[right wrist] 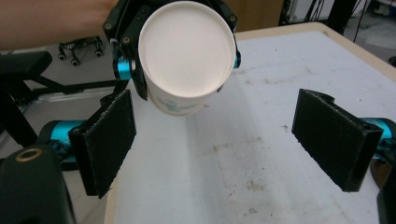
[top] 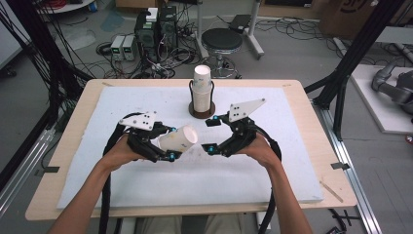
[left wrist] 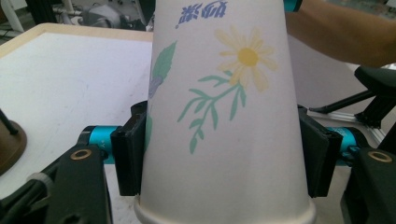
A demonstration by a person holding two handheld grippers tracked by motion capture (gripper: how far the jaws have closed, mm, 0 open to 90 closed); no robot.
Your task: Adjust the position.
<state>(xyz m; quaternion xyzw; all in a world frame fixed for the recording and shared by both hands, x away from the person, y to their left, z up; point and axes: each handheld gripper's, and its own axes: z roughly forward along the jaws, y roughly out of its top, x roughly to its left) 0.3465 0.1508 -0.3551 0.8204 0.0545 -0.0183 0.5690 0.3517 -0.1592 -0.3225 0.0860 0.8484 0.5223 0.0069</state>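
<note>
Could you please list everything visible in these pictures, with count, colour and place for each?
paper cup: one, white with a flower print, lying sideways in the left gripper, above the table
cup stack: one stack, white, upright in the holder at the table's far middle
cup holder: one, dark brown round base with a black wire frame, far middle of the pad
foam pad: one, white and stained, covering most of the table
table: one, light wood
stool: one, black seat, on the floor beyond the table
left gripper: one, black with blue parts, shut on the paper cup
right gripper: one, black, jaws wide open, nothing between them
</note>
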